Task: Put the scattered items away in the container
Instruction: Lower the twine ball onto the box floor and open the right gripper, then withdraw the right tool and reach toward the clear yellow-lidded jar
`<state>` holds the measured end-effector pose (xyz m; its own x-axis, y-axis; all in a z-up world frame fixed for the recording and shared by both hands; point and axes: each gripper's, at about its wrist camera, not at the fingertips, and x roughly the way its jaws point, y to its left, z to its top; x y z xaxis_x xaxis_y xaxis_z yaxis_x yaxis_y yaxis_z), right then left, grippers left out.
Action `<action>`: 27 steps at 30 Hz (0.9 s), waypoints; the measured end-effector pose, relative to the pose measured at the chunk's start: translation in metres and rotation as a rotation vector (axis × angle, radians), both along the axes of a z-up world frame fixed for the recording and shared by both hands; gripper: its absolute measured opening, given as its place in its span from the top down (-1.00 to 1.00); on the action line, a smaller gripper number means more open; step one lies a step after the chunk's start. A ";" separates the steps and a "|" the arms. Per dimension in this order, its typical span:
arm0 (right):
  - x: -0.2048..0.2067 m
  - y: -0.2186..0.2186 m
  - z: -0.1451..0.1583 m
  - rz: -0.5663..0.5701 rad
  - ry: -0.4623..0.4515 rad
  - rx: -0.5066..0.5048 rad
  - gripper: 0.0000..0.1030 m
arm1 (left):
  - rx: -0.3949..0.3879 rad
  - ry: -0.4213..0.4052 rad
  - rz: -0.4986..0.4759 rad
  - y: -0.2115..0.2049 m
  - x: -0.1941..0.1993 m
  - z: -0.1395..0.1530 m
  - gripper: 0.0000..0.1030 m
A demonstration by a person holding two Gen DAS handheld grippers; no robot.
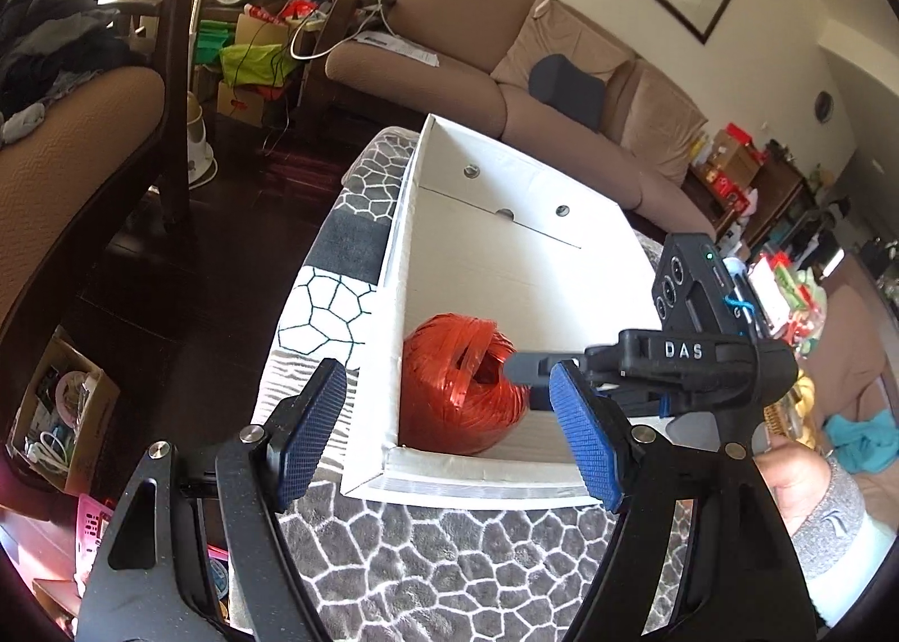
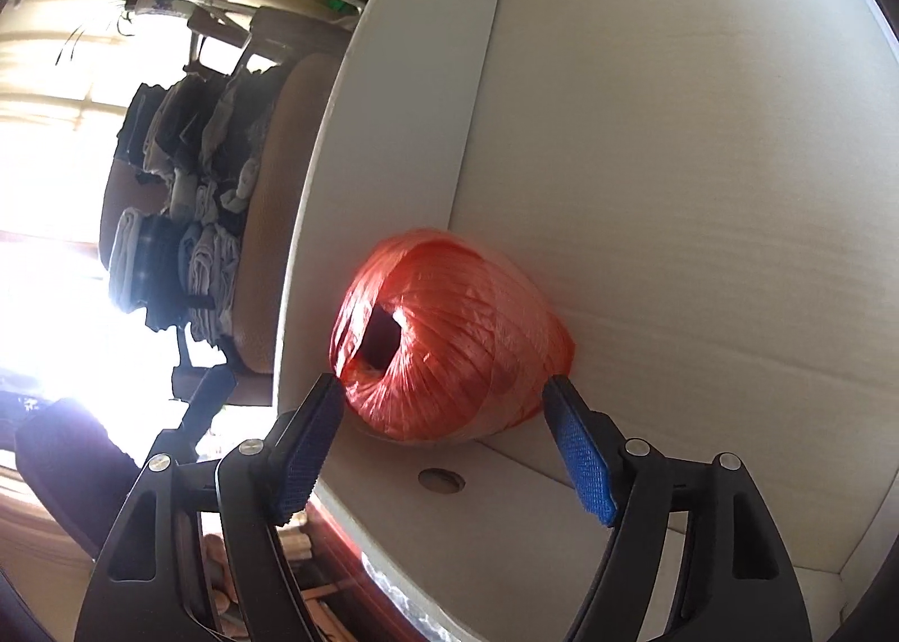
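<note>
One twine ball (image 2: 449,333), hole camera-ward

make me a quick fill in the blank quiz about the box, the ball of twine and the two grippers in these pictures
1. The orange-red ball of plastic twine lies inside the white ____ box.
2. The ball sits in a ____ of the box, against its walls.
3. The left gripper, outside the box, holds ____.
4. The right gripper has blue pads either side of the ____.

Missing words: cardboard; corner; nothing; ball
</note>
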<state>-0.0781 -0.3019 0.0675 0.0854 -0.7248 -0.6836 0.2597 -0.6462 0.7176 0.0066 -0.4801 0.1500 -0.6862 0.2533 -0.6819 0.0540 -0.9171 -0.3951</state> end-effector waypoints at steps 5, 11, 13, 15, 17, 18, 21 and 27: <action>-0.019 0.012 -0.005 -0.138 -0.038 -0.123 -0.52 | -0.010 -0.021 -0.026 0.017 0.002 -0.007 -0.41; -0.005 -0.002 0.000 -0.040 -0.027 -0.090 -0.56 | -0.029 -0.041 -0.025 0.028 0.007 -0.015 -0.41; 0.003 0.007 0.013 -0.037 0.026 -0.025 -0.56 | -0.034 -0.046 -0.024 0.030 0.009 -0.013 -0.41; 0.013 0.018 0.029 -0.017 0.093 -0.001 -0.56 | -0.027 -0.050 -0.020 0.032 0.013 -0.011 -0.41; 0.028 0.036 0.048 -0.004 0.159 0.014 -0.56 | -0.021 -0.045 -0.016 0.037 0.018 -0.006 -0.41; 0.036 0.046 0.057 0.000 0.187 0.011 -0.57 | -0.025 -0.039 -0.019 0.041 0.021 -0.002 -0.41; 0.062 0.086 0.080 -0.005 0.277 0.027 -0.61 | -0.041 -0.020 -0.042 0.063 0.029 0.012 -0.42; 0.119 0.179 0.103 -0.050 0.446 0.180 -0.84 | -0.073 0.025 -0.139 0.140 0.037 0.037 -0.78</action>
<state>0.0412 -0.1227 0.1701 -0.2765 -0.5875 -0.7606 0.4822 -0.7694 0.4190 0.0438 -0.3398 0.1869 -0.6649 0.2971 -0.6853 -0.0839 -0.9414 -0.3268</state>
